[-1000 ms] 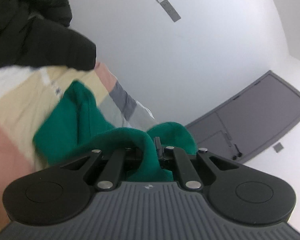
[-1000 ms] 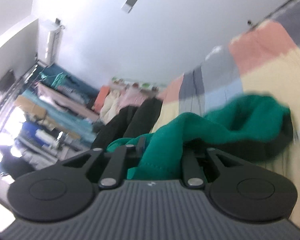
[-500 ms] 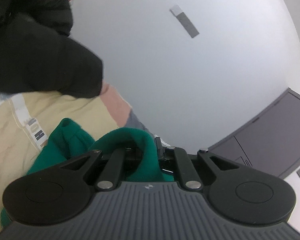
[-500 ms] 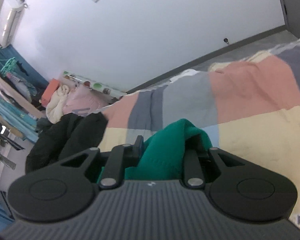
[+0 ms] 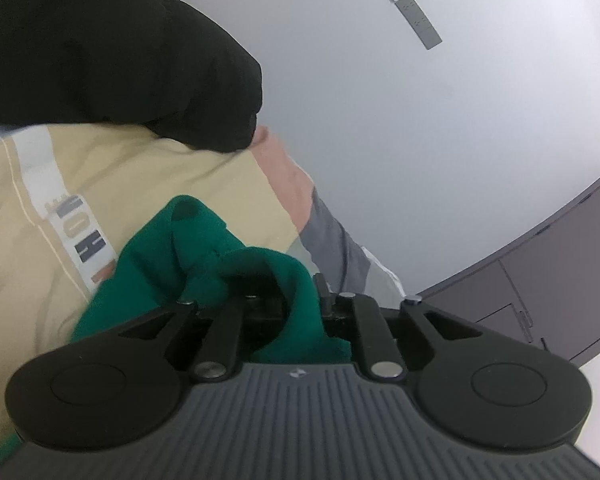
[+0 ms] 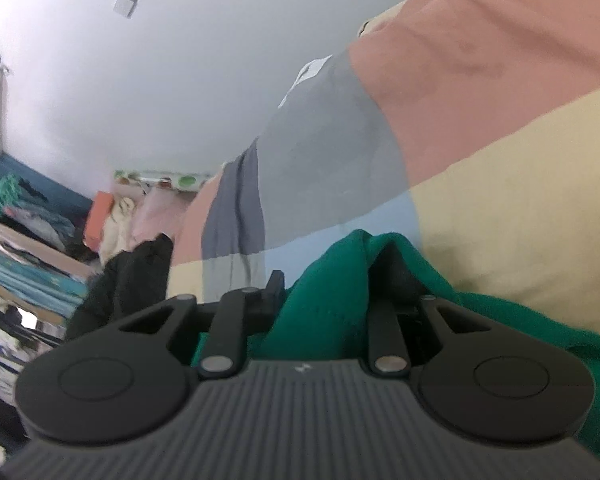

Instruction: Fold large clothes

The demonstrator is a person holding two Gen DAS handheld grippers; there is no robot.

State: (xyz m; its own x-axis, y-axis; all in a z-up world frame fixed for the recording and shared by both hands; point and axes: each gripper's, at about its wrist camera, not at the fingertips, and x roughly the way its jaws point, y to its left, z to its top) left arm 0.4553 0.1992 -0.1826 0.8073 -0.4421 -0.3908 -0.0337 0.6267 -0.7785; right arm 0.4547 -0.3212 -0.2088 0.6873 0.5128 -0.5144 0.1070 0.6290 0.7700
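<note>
We have both grippers clamped on the same thick green knit garment [image 5: 204,256], one edge in each. The left gripper [image 5: 296,308] has its jaws closed down on a rolled fold of the green cloth, which bunches over the left finger and trails away to the left onto the bed. The right gripper [image 6: 320,304] is likewise pinched shut on a raised ridge of the same garment [image 6: 340,280], and the rest of it spills off to the right, below the gripper body.

What has changed over the last second matters. A second ago the garment hung in a long loose swag between our two grippers, stretched out over the patchwork bedspread of yellow, pink, grey and pale blue blocks [image 6: 500,208]. Now that span has collapsed: the cloth sits gathered close to each gripper, and both cameras have swung, taking in more wall and ceiling along the way, before coming back toward the bed. We judge that we are mid-fold, carrying the held edge over toward the rest of the garment.

In the left view, a sleeve of a black padded jacket [image 5: 120,60] hangs over the bedspread [image 5: 140,184], beyond the green cloth. The laid part of the garment is out of sight, so we cannot tell how squarely the fold is landing.
</note>
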